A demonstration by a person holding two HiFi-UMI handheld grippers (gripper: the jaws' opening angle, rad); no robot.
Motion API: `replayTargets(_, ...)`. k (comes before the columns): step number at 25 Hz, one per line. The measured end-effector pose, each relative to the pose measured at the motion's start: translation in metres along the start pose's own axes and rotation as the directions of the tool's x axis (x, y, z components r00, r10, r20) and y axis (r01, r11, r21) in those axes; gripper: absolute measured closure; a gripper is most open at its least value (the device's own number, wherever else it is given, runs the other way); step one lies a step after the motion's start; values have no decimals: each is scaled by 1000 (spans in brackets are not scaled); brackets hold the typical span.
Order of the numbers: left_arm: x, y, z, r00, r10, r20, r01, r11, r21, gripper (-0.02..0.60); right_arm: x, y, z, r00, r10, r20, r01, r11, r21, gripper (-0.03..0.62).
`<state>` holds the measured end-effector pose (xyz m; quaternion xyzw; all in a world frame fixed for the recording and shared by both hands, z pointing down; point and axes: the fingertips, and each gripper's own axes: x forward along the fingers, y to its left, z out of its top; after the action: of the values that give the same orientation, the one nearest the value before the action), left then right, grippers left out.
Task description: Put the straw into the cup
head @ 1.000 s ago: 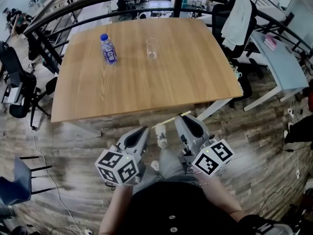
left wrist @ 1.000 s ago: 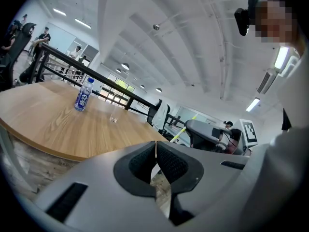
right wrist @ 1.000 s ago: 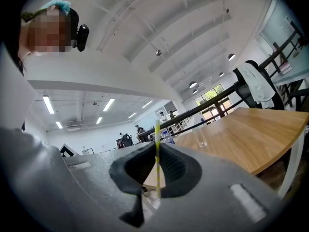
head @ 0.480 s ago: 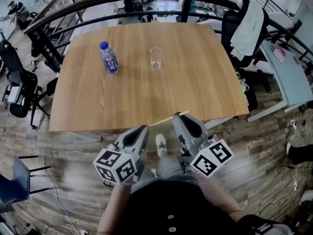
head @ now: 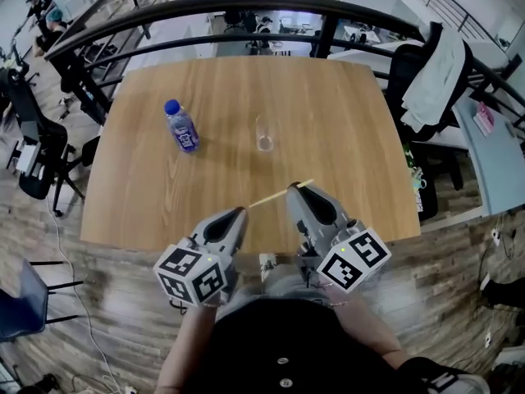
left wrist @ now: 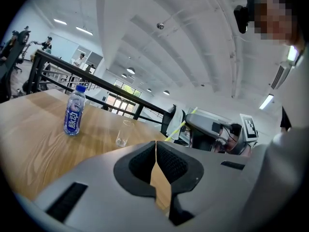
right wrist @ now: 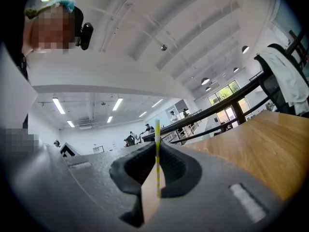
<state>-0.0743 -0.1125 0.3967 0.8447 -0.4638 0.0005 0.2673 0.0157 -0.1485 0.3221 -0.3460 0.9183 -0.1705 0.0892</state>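
Head view: I am holding both grippers low at the near edge of the table (head: 344, 130); the right gripper (head: 297, 190) is pinching the straw (head: 277, 195), which is sticking out crosswise toward the left gripper (head: 238, 215); the cup (head: 264, 134) is standing upright mid-table, well apart from the straw, with a bottle (head: 181, 127) off to its left; I judge the carry to the cup is only beginning. Left gripper view: its jaws are pressed together on nothing; it is pointing across the table toward the cup and bottle, and I take it to be waiting in reserve, perhaps to steady the cup. Right gripper view: the jaws are clamping the straw, which is running across the pads and standing clear above them; gripping it nearer one end is leaving a long free stretch, which I think is meant for lowering into the cup's mouth.
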Motion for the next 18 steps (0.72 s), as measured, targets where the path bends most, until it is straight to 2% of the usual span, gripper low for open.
replayTargets(8,50,18,35,999,32,26,-32,999,3,558,36,-46,24,999,35,-7,-35,999,-2,574)
replayTargets(14,81,23,34,999,42,15,-42,999,-12,558,47,-79,28,999,34,-7,-34,999,11,574)
replayTargets(18,85,27,34,998,55,7,-55,998,-29,558,53,-85,26,999,47,-15,-47,999,18,574)
